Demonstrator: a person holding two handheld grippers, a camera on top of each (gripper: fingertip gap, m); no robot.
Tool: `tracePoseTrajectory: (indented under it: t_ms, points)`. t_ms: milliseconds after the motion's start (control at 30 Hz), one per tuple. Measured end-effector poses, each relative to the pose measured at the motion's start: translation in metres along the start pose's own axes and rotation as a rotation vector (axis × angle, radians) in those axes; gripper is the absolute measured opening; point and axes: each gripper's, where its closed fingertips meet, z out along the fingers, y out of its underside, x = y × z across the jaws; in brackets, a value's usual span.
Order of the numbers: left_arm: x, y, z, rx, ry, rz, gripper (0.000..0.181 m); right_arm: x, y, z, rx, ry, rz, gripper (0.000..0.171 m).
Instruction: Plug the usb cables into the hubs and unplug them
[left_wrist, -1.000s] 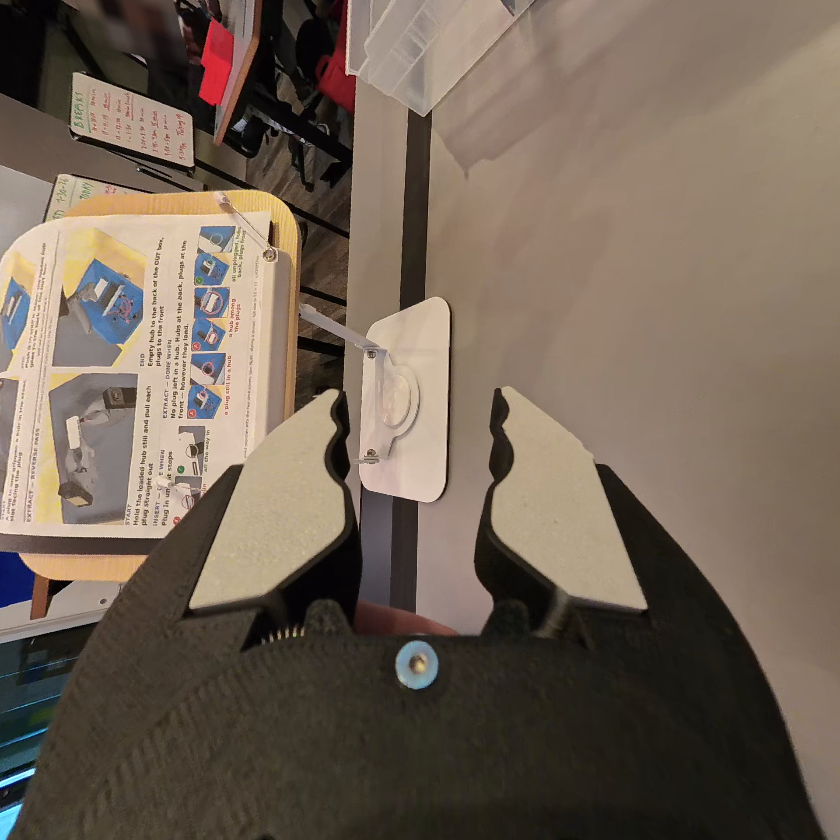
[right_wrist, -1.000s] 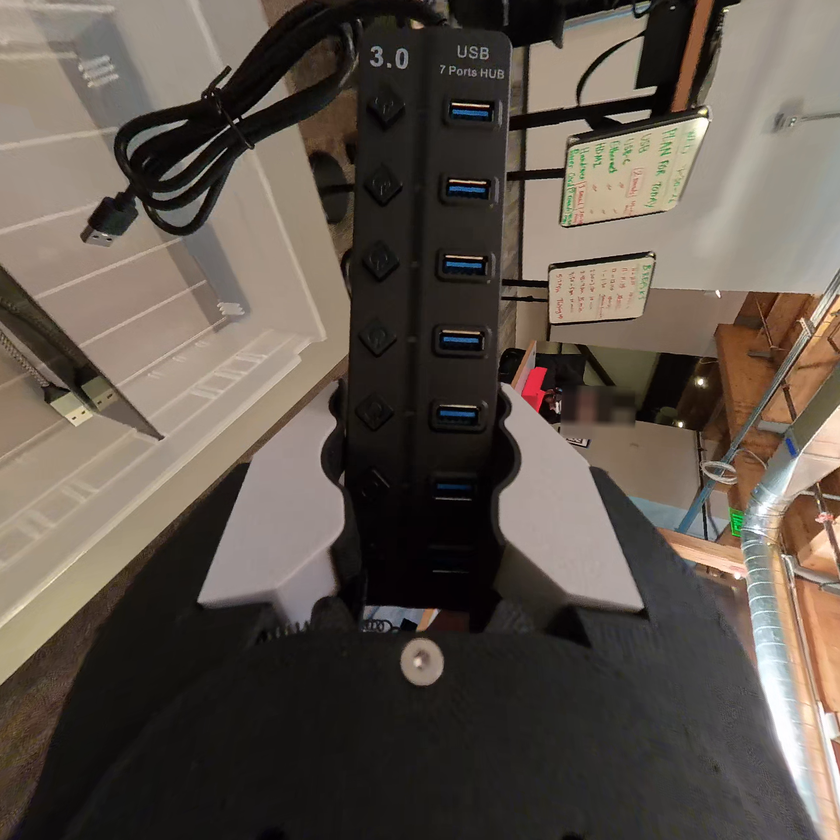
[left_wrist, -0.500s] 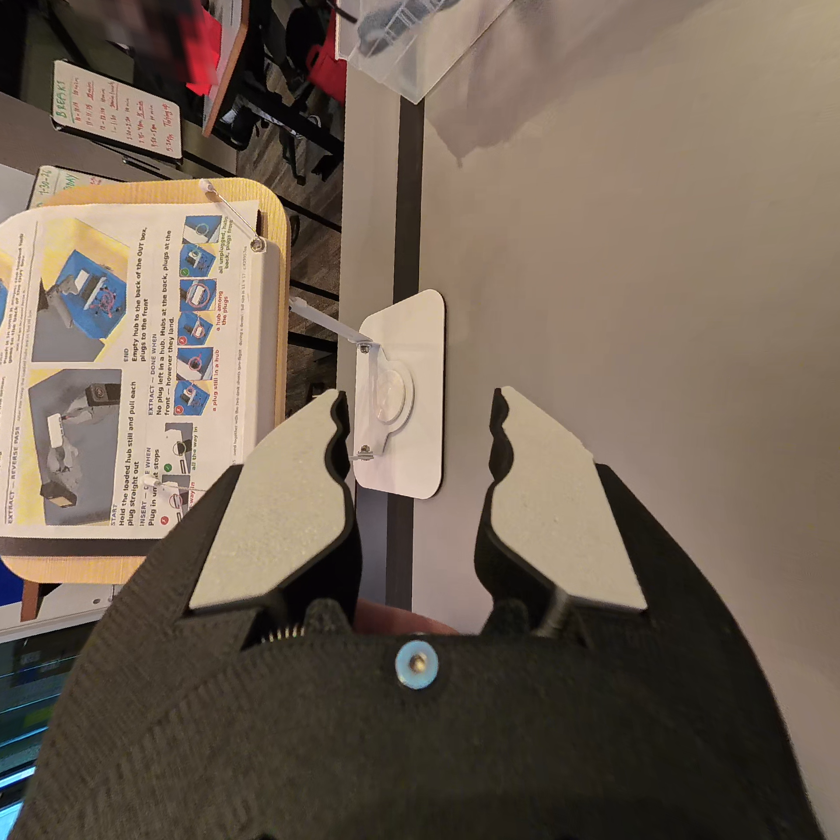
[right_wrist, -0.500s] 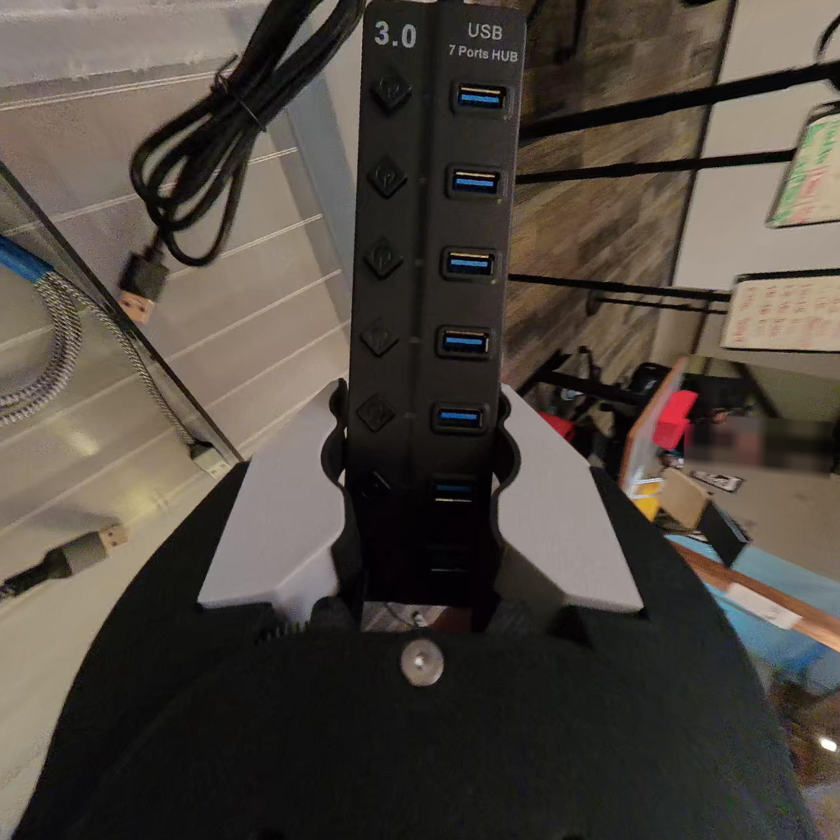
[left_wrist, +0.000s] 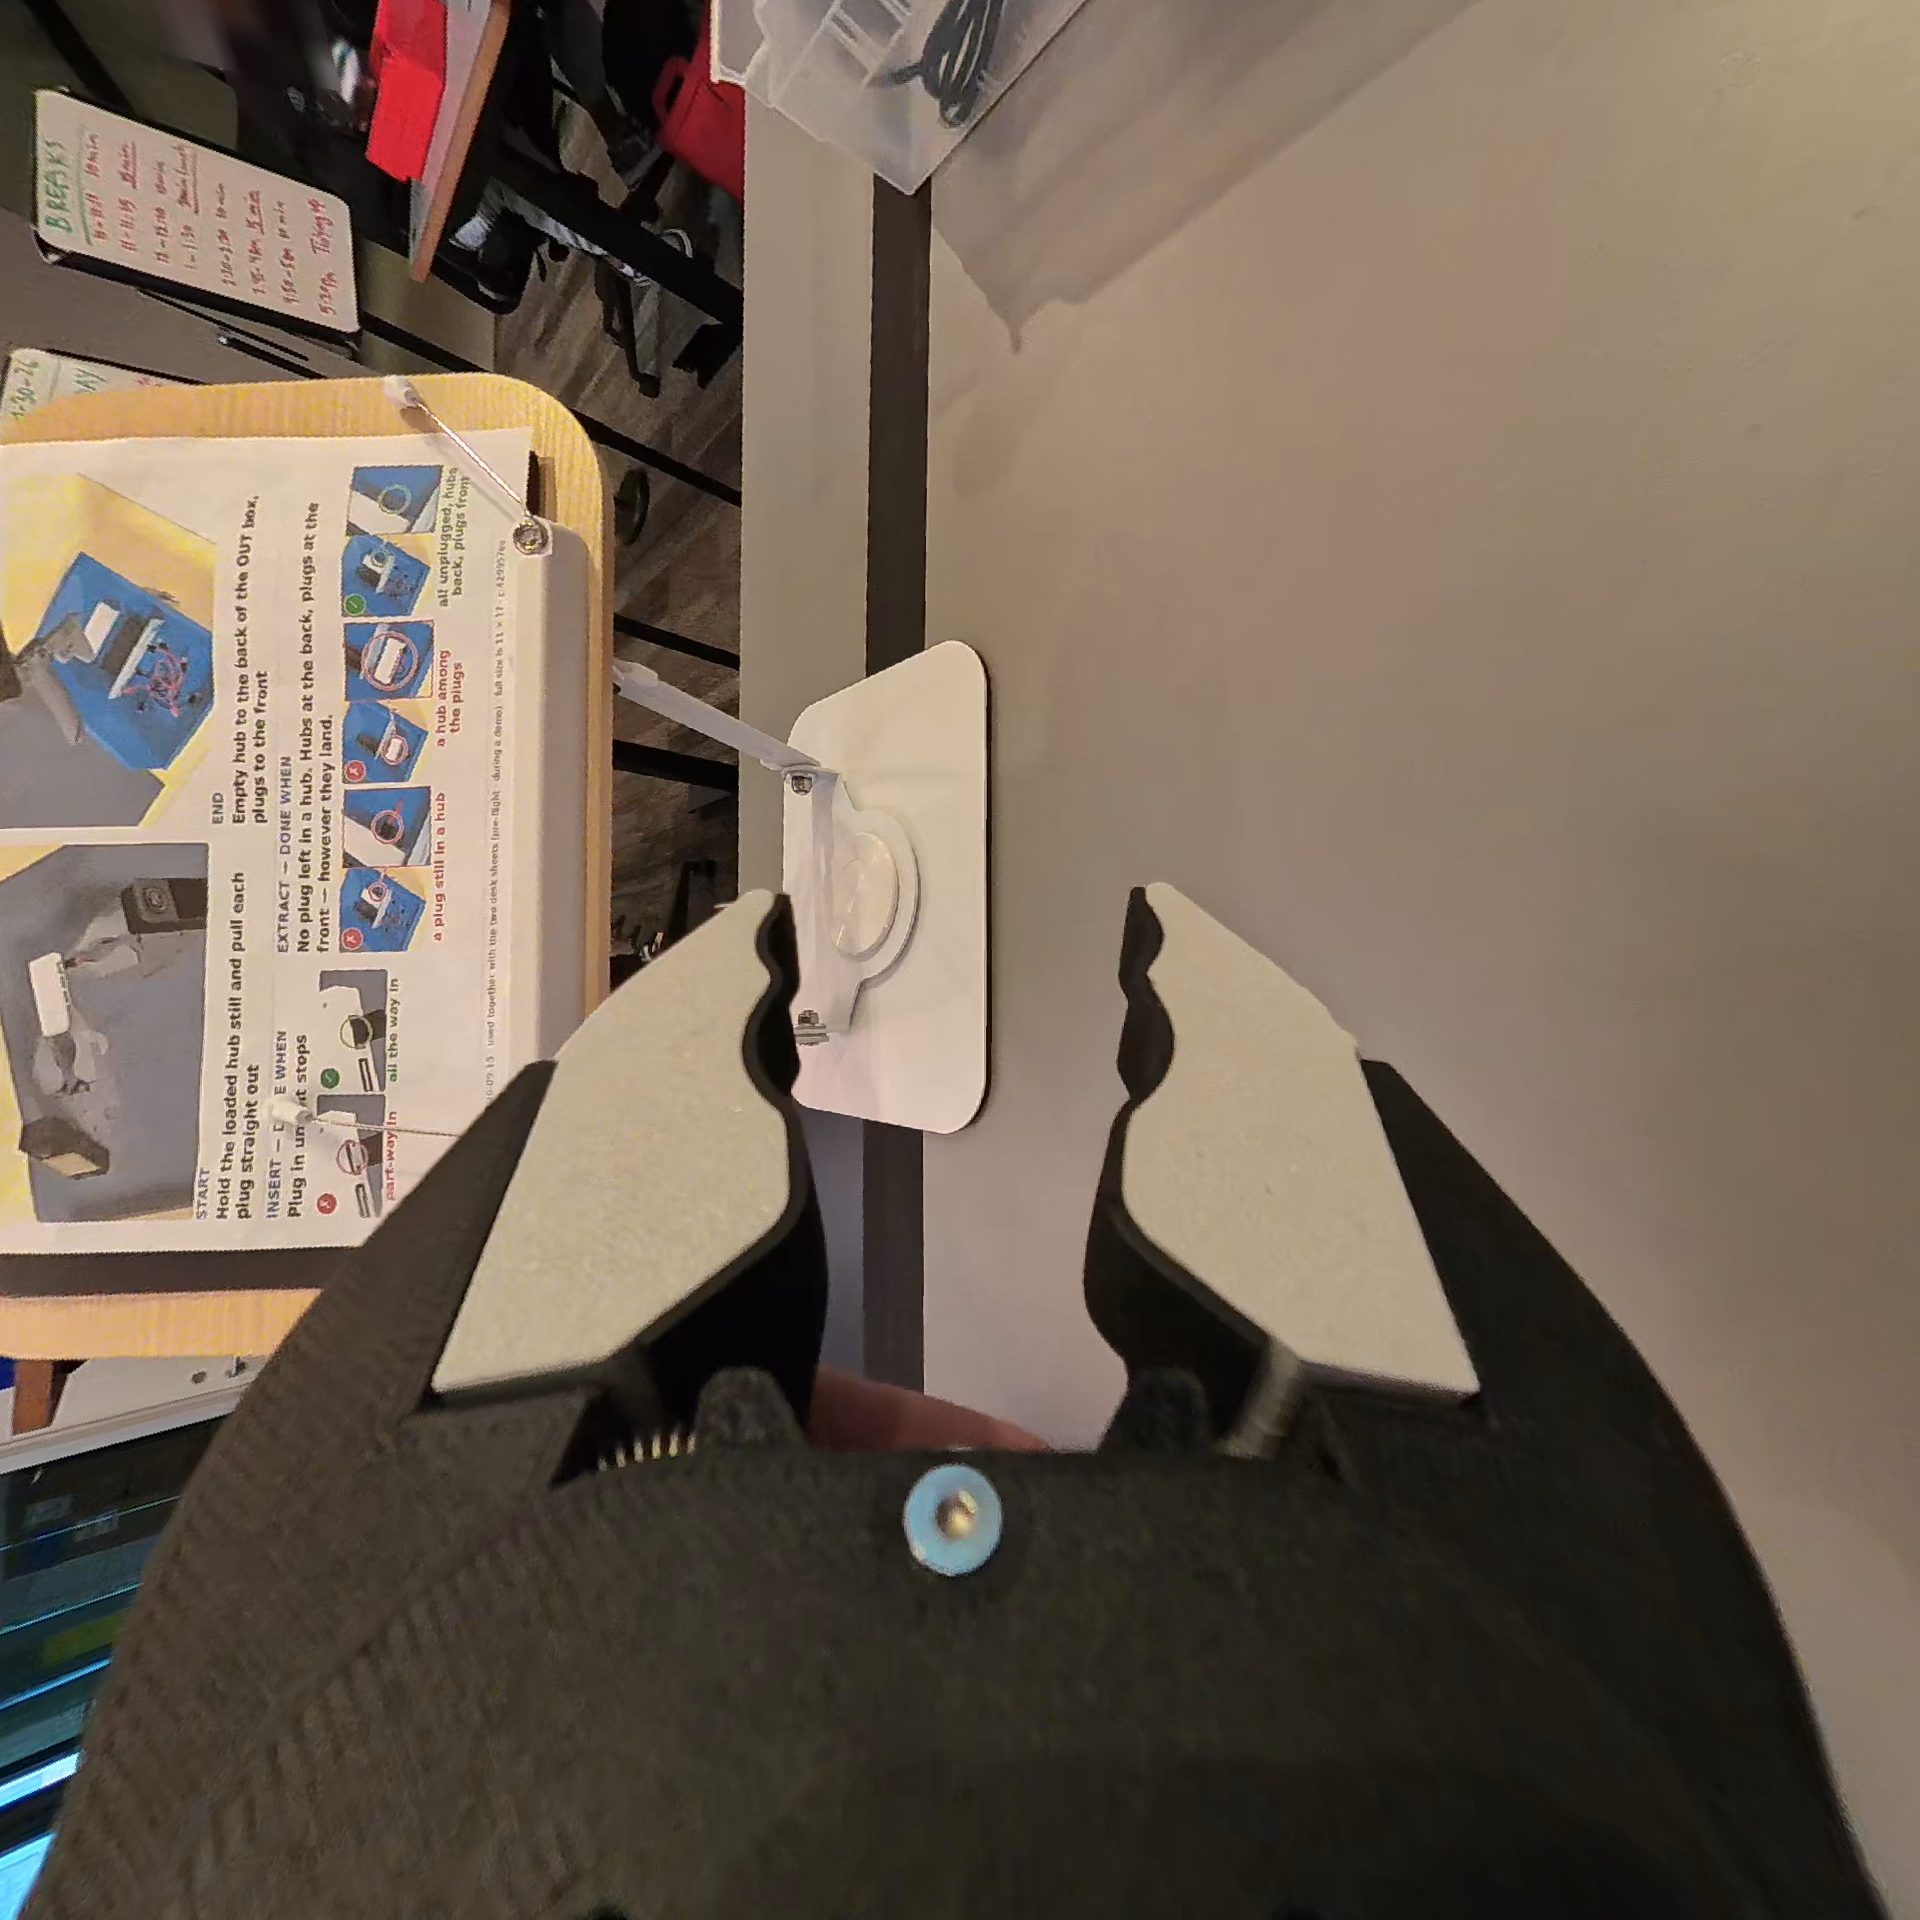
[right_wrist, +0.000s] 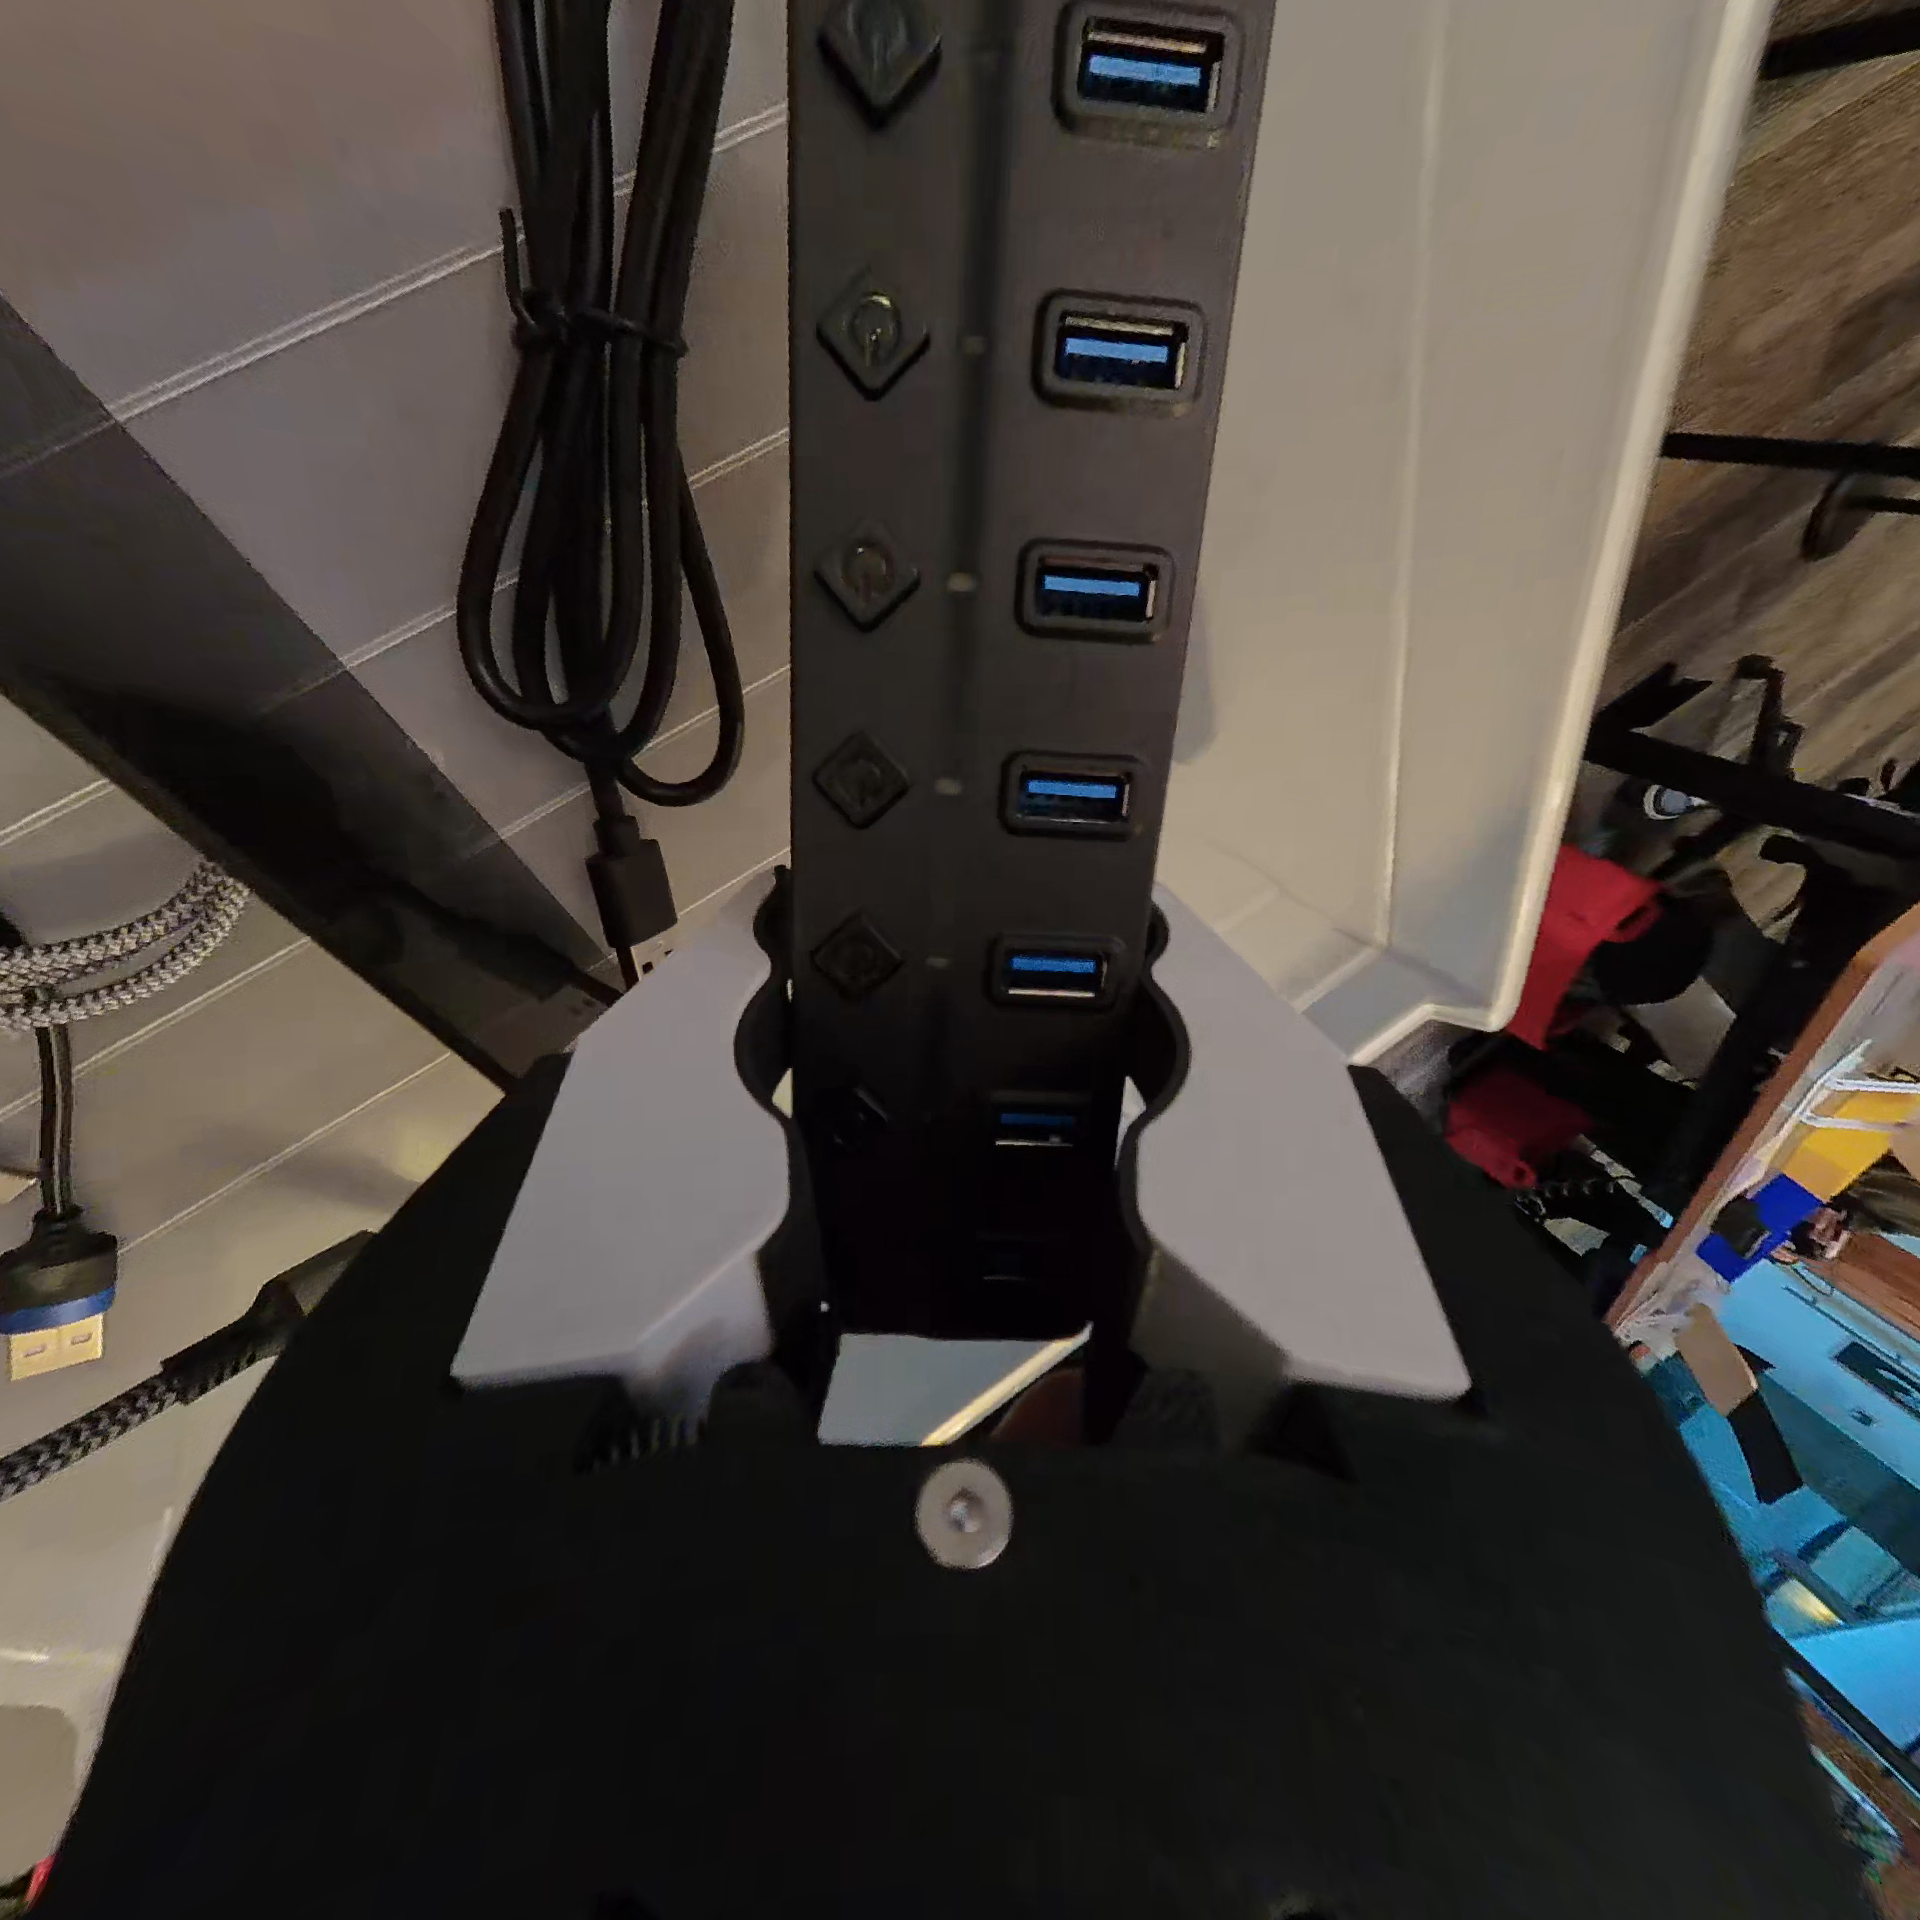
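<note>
My right gripper (right_wrist: 961, 987) is shut on a long black USB hub (right_wrist: 997, 540) with a column of blue ports and diamond buttons; all visible ports are empty. The hub's own black cable (right_wrist: 582, 499), tied in a bundle, hangs to its left over a clear plastic bin (right_wrist: 1455, 582). A braided grey cable (right_wrist: 114, 956) and a blue-collared USB plug (right_wrist: 47, 1309) lie at the left edge. My left gripper (left_wrist: 951, 935) is open and empty above the grey table (left_wrist: 1455, 831).
A white adhesive mount with a clear clip (left_wrist: 894, 894) sits on the table edge ahead of the left gripper. An instruction sheet on a wooden board (left_wrist: 260, 831) hangs left of it. A clear bin (left_wrist: 883, 94) holding a black cable stands at the table's far end.
My right gripper has swung with the hub toward and over the clear bin, so the cables and bin wall now fill the view. My left gripper has barely shifted and stays open.
</note>
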Motion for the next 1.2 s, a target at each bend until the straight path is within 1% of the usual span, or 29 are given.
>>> tracePoseTrajectory:
  t_ms: [33,133,433,500,533,667,733,800,900,933,1033,1067,1133,1167,1200]
  points:
    - [0.000,0.001,0.001,-0.004,0.002,0.001,0.060,0.000,0.001,0.001,-0.018,-0.004,-0.011,0.061]
    - [0.001,0.001,0.001,-0.007,0.006,0.002,0.060,-0.004,-0.002,0.005,-0.035,-0.031,-0.020,0.061]
    - [0.005,0.003,0.003,-0.019,0.026,0.000,0.060,-0.016,0.006,0.015,-0.178,-0.156,-0.031,0.062]
    - [0.006,0.003,0.005,-0.021,0.032,-0.001,0.061,-0.015,0.006,0.014,-0.187,-0.169,-0.020,0.069]
    - [0.007,0.003,0.006,-0.022,0.035,0.001,0.061,-0.015,0.005,0.013,-0.189,-0.175,-0.012,0.075]
    - [0.011,0.003,0.012,-0.032,0.044,0.011,0.061,-0.013,0.001,0.010,-0.180,-0.167,-0.002,0.077]
    - [0.014,0.002,0.015,-0.033,0.051,0.018,0.061,-0.010,-0.001,0.007,-0.165,-0.151,0.014,0.082]
    - [0.016,0.001,0.017,-0.041,0.055,0.025,0.062,-0.005,-0.003,0.003,-0.147,-0.127,0.046,0.091]
    - [0.017,-0.002,0.019,-0.039,0.053,0.030,0.062,0.000,-0.002,-0.007,-0.141,-0.093,0.060,0.112]
    - [0.016,-0.002,0.019,-0.043,0.047,0.030,0.063,0.003,0.000,-0.012,-0.146,-0.071,0.059,0.113]
    - [0.008,-0.003,0.015,-0.036,0.012,0.024,0.064,0.016,0.001,-0.031,-0.153,0.023,0.071,0.109]
    - [0.003,-0.002,0.012,-0.026,-0.005,0.013,0.064,0.021,-0.002,-0.039,-0.134,0.061,0.084,0.104]
    - [-0.015,0.004,-0.002,0.016,-0.051,-0.052,0.064,0.038,-0.010,-0.061,-0.091,0.190,0.100,0.088]
    - [-0.026,0.009,-0.012,0.046,-0.081,-0.102,0.063,0.046,-0.015,-0.075,-0.065,0.262,0.099,0.084]
    - [-0.040,0.017,-0.023,0.061,-0.126,-0.145,0.062,0.054,-0.020,-0.089,-0.038,0.336,0.100,0.074]
